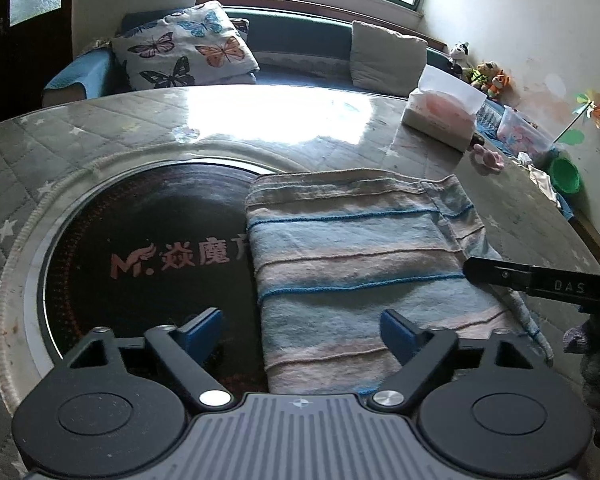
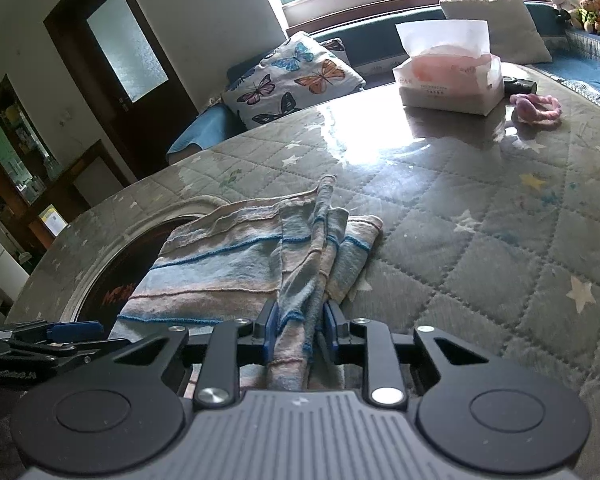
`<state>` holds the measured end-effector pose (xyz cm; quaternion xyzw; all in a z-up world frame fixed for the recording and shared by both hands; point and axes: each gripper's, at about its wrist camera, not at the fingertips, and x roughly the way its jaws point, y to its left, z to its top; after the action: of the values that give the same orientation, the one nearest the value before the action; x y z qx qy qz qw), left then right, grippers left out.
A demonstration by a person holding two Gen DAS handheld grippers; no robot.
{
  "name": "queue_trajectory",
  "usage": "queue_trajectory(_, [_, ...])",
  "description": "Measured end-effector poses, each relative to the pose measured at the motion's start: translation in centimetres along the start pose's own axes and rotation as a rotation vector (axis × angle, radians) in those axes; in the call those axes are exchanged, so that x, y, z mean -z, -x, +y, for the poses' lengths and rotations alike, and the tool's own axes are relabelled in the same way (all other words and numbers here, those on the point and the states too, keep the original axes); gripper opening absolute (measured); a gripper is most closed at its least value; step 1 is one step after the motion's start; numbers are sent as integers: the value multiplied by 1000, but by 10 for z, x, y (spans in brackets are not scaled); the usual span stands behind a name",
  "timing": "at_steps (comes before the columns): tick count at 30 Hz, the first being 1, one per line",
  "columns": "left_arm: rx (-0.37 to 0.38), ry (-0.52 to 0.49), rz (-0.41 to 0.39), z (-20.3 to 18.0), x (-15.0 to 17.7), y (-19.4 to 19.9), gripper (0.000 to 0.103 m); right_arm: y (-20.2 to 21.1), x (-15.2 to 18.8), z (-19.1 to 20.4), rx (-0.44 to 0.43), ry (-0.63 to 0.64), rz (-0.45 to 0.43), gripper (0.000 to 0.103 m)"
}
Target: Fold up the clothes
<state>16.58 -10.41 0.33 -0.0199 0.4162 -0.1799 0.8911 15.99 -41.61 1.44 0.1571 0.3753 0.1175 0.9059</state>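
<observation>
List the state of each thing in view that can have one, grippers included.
Striped cloth: folded, lying partly over the dark round panel, one edge bunched and lifted.
Right gripper: shut on the striped cloth's bunched edge.
Left gripper: open, its pads off the cloth.
Tissue pack: opened, a tissue sticking up.
Door: closed.

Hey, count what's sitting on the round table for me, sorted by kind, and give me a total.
Striped cloth: 1, its edge pinched in the right gripper
Tissue pack: 1
Pink fuzzy item: 1
Small black item behind the tissue pack: 1
Total: 4 things on the table
</observation>
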Motion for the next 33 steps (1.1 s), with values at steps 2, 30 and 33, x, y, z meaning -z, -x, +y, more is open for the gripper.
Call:
queue_trajectory(2, [6,0,4,0,1,0,76,1,1,0,1,2,0,23])
queue_trajectory(30, [56,-1,34,-4,26,24,28,31,24,-3,5,13,7,22])
queue_trajectory(33, [63,-6,31,-8,34,32,28,41,33,-3,4,14,10,22])
